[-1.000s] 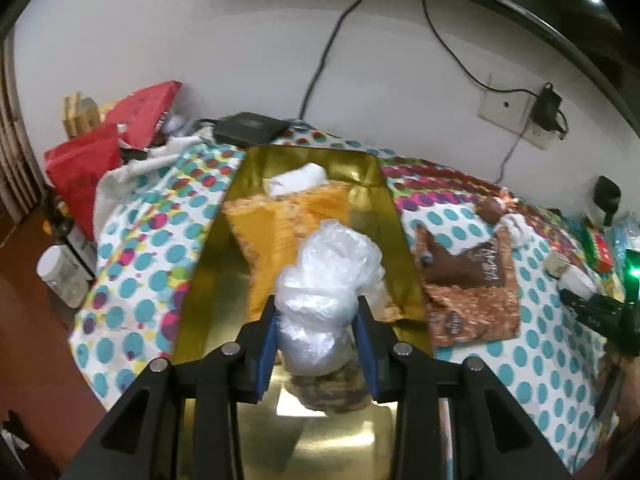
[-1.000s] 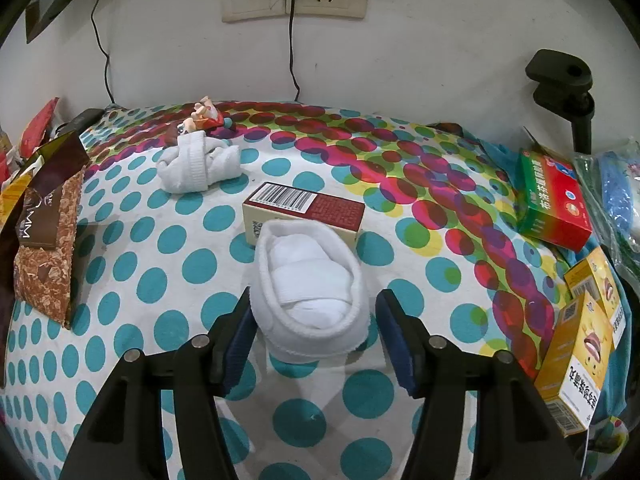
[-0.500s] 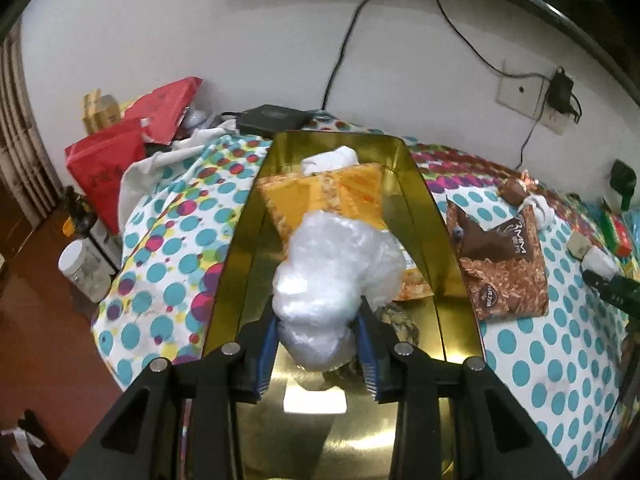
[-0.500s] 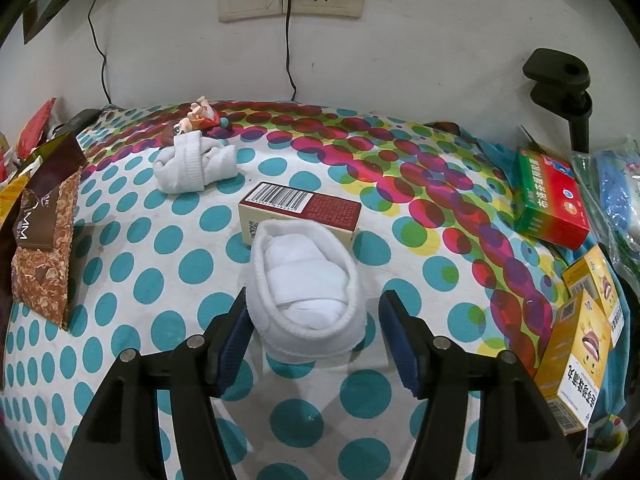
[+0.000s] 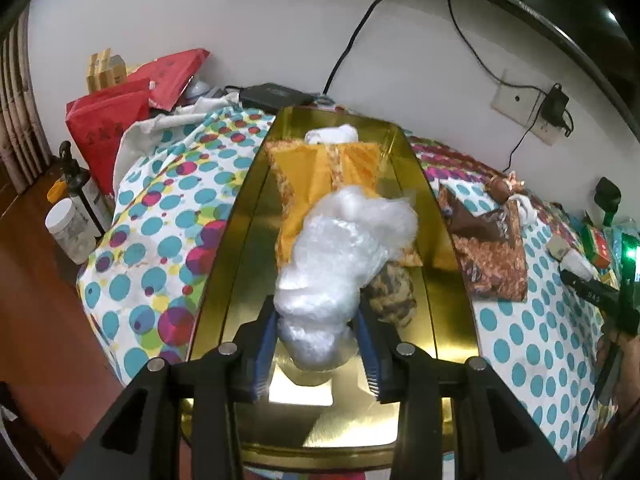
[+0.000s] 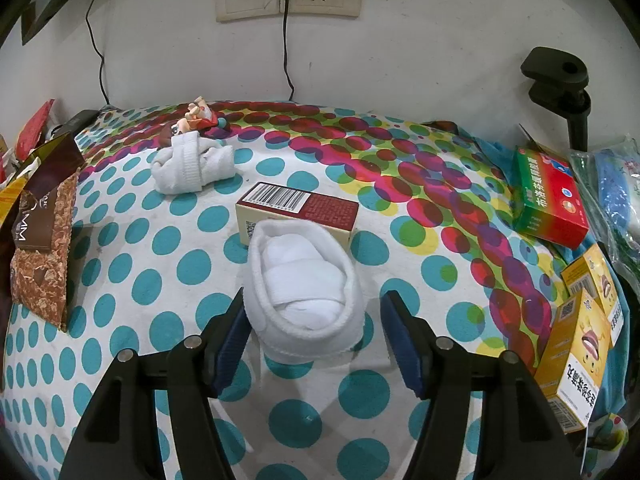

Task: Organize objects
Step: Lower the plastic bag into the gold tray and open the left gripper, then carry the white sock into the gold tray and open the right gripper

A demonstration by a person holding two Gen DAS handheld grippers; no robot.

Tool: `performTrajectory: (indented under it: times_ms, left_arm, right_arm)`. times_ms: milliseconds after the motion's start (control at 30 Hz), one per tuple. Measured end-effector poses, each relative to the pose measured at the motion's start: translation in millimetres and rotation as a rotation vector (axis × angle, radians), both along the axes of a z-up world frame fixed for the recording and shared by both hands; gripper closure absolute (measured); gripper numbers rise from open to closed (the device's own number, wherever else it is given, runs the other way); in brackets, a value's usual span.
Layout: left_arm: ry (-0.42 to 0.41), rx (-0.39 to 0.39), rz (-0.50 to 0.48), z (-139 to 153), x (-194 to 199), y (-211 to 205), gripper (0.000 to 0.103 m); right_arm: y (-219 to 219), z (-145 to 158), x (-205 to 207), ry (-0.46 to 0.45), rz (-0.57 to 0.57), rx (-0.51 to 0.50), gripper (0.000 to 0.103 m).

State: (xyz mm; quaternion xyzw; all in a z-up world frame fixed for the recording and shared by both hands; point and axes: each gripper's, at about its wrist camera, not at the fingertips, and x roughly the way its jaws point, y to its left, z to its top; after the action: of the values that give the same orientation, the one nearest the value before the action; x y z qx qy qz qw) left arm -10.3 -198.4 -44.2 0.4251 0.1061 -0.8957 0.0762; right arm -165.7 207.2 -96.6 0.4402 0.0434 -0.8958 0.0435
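Left gripper (image 5: 318,344) clamped on a crumpled clear plastic bag (image 5: 340,264), blue pads pressed into its lower bulge; bag held above the near half of the gold tray (image 5: 236,248), upper part leaning away and slightly right over an orange packet (image 5: 320,172) lying lengthwise in the tray. Beyond that, a white roll (image 5: 331,135) at the tray's far end. Right gripper (image 6: 312,332) with jaws wide apart, straddling a rolled white sock (image 6: 302,280) on the dotted cloth (image 6: 152,248); left pad just beside the sock's flank, contact not certain; right pad clearly apart. Sock dead ahead between the fingers, long axis running away from the gripper, far end against a red-and-cream carton (image 6: 296,208) set crosswise. Farther back, a second sock bundle (image 6: 192,166) near the wall. Judged next: closing on the sock across its short width from the right hand, nearer by far; release of the bag into the tray from the left.
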Motion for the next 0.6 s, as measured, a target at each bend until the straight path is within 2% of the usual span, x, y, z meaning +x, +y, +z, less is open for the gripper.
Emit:
performTrajectory:
  times_ms: [133, 267, 367, 600]
  left_arm:
    - [-0.007, 0.008, 0.0, -5, 6, 1, 0.065]
    - [-0.021, 0.011, 0.01, -7, 9, 1, 0.055]
    - [-0.005, 0.029, 0.01, -6, 14, 1, 0.051]
    - [0.04, -0.09, 0.02, 1, 29, 12, 0.047]
  right_arm:
    - [0, 0, 0, 0.0, 0.001, 0.0, 0.041]
    - [2, 0, -2, -0.001, -0.004, 0.0, 0.04]
    - [2, 0, -3, -0.001, -0.005, 0.001, 0.04]
    - [2, 0, -3, 0.0, -0.003, 0.004, 0.041]
